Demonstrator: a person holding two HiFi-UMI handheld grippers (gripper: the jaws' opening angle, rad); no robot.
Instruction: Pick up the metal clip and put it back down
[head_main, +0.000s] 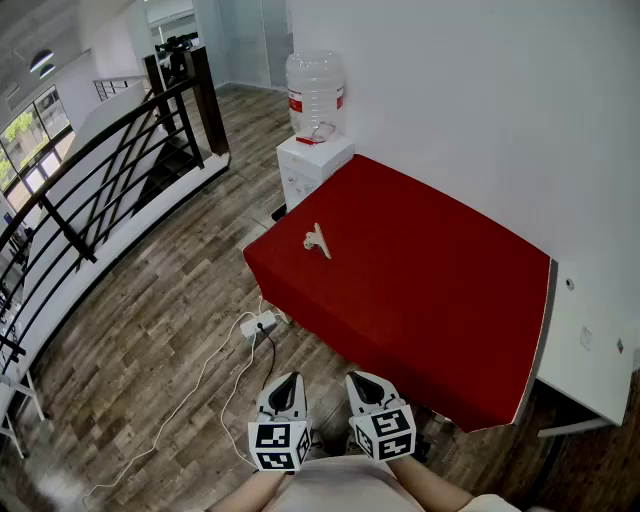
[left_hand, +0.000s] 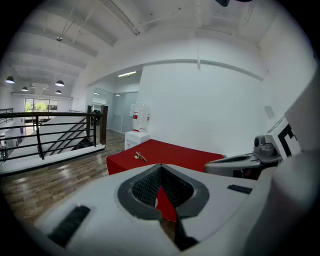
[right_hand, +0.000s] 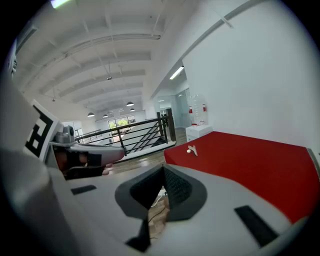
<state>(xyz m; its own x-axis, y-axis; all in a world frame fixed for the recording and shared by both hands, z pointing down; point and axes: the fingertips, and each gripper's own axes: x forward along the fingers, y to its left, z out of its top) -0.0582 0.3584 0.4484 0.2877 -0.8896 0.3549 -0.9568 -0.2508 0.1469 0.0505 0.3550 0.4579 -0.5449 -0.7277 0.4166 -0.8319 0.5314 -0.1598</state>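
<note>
Closest in, the left gripper (head_main: 290, 378) and right gripper (head_main: 362, 378) are hanging side by side over the floor, short of the table's near edge. Each is showing a white shell and a marker cube. In its own view the left gripper (left_hand: 160, 168) is holding its ribbed dark pads together at the tips with nothing between them. The right gripper (right_hand: 163, 168) is doing likewise, pinched together and empty. The person's forearms are being cut off by the bottom edge of the head view.

Wood-plank flooring (head_main: 150, 320) is filling most of the scene, with a dull sheen. A red cloth is covering the table (head_main: 430, 300), lying smooth and matte and draping over the sides so that the legs are staying hidden. A black metal railing (head_main: 100, 175) is running along the left. A white water dispenser (head_main: 312, 165) with a clear bottle (head_main: 315, 92) is standing just beside the table's far corner. A white power strip (head_main: 258, 324) is lying on the floor near the table, trailing a thin pale cable.

The metal clip (head_main: 317, 241) is lying flat on the red cloth near the far left corner, well apart from both grippers. It is showing pale gold, with a broader body and a thin arm angling off. Finer detail is proving too small to make out in either gripper view (left_hand: 140, 156) (right_hand: 192, 150).
</note>
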